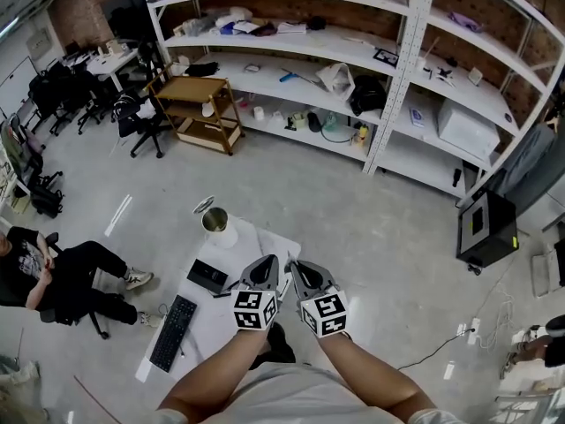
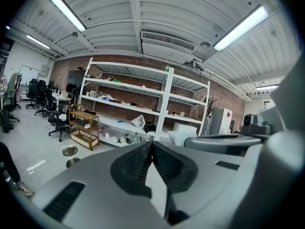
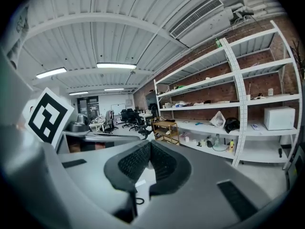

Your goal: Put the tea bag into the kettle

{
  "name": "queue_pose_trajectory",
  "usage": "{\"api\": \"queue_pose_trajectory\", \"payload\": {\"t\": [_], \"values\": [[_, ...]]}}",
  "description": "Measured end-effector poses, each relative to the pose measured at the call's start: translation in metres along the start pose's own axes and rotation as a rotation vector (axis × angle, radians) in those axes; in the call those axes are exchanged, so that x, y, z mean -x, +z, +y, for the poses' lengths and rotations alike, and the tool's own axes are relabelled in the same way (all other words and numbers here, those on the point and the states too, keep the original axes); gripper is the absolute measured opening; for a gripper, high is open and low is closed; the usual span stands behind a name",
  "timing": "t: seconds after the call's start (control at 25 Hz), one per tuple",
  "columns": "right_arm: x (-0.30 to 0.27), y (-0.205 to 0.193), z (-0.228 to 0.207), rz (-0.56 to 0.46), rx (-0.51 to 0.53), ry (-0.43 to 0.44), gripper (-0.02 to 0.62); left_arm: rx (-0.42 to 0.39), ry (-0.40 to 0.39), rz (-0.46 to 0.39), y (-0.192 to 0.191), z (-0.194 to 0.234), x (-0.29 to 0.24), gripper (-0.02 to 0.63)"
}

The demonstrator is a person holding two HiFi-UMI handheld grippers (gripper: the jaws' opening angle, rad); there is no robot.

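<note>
A metal kettle [image 1: 215, 220] stands at the far end of the white table [image 1: 265, 237], its round lid [image 1: 203, 205] tipped open behind it. The left gripper view shows the kettle [image 2: 71, 162] and lid [image 2: 69, 150] low at the left. My left gripper [image 1: 267, 263] and right gripper [image 1: 296, 268] hang side by side over the table's near part, well short of the kettle. In their own views the left gripper [image 2: 152, 142] and right gripper [image 3: 149, 142] are both shut, tips touching, with nothing between them. I cannot make out a tea bag in any view.
A black keyboard [image 1: 173, 332] and a flat black box [image 1: 208, 276] lie on the table's left side. White shelving [image 1: 388, 69] lines the brick wall beyond. A wooden cart [image 1: 201, 109] and office chairs [image 1: 141, 117] stand at the left, and a seated person [image 1: 53, 276] is nearby.
</note>
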State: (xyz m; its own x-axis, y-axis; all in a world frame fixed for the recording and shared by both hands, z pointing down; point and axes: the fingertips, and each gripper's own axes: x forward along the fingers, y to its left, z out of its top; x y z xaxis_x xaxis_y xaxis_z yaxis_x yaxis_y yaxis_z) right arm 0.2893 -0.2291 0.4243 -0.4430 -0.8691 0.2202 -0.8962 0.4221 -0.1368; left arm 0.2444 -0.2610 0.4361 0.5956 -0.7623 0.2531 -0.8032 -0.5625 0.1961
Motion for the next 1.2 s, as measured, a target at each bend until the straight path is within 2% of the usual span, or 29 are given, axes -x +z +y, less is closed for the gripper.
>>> {"api": "queue_pose_trajectory", "payload": {"t": [0.32,0.56,0.84,1.2], "values": [[-0.085,0.024,0.0,0.003,0.027,0.015,0.011,0.002,0.003,-0.015,0.028,0.072,-0.035,0.008],[-0.137,0.043,0.021,0.018,0.054,0.08,0.011,0.02,0.049,-0.037,0.055,0.122,-0.041,0.008],[-0.183,0.055,0.042,0.019,0.089,0.179,0.011,0.052,0.138,-0.07,0.068,0.167,-0.037,0.008],[-0.254,0.068,0.056,0.045,0.117,0.357,0.011,0.099,0.309,-0.075,0.079,0.225,-0.047,0.008]]}}
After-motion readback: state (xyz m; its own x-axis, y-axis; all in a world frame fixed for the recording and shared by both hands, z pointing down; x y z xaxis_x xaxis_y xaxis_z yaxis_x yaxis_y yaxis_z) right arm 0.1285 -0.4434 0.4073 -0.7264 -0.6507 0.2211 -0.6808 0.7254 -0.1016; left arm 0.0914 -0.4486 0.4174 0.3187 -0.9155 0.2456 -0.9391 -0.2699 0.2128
